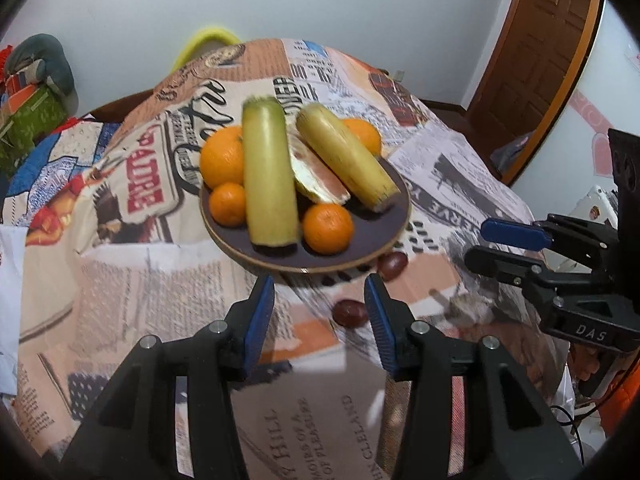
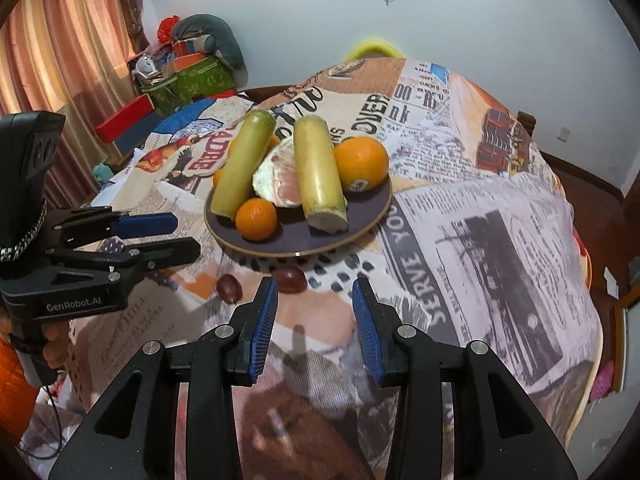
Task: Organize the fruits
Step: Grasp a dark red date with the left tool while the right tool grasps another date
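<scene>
Both grippers' jaws open, empty; sticker on orange (image 2: pixel 361 164) visible right view only.

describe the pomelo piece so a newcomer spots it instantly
Find the dark round plate on the newspaper-print tablecloth. The pomelo piece lies wedged between the two yellow-green stalks. It is the only peeled fruit there: pale pink flesh with white pith.
</scene>
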Demonstrator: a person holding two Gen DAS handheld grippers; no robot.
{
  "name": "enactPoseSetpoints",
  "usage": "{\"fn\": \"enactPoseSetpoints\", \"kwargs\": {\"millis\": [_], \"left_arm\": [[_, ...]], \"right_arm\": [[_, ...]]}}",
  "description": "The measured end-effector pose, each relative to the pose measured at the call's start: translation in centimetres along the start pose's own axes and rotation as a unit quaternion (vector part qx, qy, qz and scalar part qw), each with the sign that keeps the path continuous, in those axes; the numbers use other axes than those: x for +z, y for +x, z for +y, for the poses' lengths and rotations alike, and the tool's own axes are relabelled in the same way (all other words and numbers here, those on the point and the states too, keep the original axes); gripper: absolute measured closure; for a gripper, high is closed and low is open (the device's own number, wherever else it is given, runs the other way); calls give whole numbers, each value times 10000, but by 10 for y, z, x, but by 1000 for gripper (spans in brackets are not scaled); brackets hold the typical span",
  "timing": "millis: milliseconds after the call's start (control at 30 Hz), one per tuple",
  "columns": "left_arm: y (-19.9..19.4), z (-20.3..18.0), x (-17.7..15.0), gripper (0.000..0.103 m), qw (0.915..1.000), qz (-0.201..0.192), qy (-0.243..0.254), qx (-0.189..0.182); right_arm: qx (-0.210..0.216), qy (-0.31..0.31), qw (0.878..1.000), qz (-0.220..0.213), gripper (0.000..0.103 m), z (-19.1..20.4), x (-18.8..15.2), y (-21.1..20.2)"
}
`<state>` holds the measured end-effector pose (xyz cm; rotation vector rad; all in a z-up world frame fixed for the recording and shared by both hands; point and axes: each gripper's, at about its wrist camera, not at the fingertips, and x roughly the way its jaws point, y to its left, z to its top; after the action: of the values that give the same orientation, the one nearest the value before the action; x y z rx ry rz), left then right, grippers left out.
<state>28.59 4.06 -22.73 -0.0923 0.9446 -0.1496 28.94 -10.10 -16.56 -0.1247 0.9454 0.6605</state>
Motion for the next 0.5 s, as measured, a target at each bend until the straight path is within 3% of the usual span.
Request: {"fn": "enactPoseSetpoints", "kwargs": {"millis": [500], "left_arm": [[42,-17,-12,57,9986,411,132,-316]], "right_arm": [[176,159,9994,237,67,-6,-7,25]]}}
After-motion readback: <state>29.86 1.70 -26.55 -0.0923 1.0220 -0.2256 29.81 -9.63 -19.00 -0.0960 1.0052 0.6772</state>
